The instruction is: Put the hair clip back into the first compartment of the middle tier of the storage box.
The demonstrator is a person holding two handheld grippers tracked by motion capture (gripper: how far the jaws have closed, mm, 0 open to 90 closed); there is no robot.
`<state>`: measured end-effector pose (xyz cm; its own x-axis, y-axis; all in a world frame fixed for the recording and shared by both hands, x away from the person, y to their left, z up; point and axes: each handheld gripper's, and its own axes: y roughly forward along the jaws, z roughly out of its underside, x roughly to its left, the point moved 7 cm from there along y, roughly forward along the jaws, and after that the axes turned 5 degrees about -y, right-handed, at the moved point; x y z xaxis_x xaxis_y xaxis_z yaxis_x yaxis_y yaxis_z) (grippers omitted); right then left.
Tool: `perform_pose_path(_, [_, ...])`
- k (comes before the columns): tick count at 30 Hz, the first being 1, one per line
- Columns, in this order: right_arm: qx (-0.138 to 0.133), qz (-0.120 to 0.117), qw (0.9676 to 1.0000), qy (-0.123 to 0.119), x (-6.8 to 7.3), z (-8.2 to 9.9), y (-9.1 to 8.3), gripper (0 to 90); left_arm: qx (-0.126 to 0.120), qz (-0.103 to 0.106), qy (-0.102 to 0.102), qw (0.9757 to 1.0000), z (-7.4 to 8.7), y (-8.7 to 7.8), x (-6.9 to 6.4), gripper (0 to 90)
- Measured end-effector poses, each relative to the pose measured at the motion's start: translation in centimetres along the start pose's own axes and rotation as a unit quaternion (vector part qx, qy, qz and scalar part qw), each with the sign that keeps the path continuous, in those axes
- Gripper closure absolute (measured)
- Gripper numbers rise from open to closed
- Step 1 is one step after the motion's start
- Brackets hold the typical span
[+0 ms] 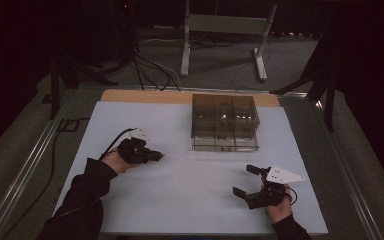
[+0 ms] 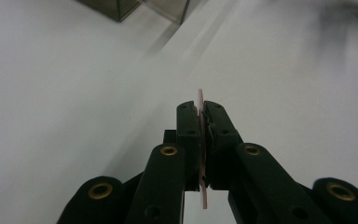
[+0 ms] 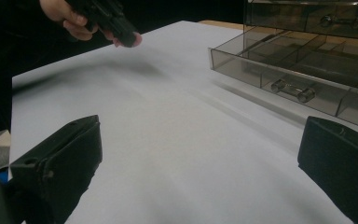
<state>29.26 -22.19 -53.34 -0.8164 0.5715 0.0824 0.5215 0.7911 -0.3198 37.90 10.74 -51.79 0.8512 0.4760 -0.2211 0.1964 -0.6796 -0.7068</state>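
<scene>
The left gripper has its jaws clamped on a thin pink disc; the right gripper has its jaws wide apart, empty, above the counter.

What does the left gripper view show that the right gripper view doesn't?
Left gripper view alone: the left gripper close up, jaws shut on a thin pinkish disc held edge-on, with a corner of the smoky drawer box at the top.

Right gripper view alone: the right gripper with jaws wide apart and nothing between them, the box's bottom drawer pulled out with its clear handle, and the other hand farther off.

Both: the white table sheet and part of the box.
</scene>
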Motion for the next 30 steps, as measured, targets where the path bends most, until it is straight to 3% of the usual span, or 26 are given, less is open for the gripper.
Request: perform_pose_path(30, [-0.004, -0.001, 1.0, 0.004, 0.0, 0.0, -0.1, 0.0, -0.011, 0.031, 0.024, 0.9992, -5.6, 1.1, -1.5, 87.4])
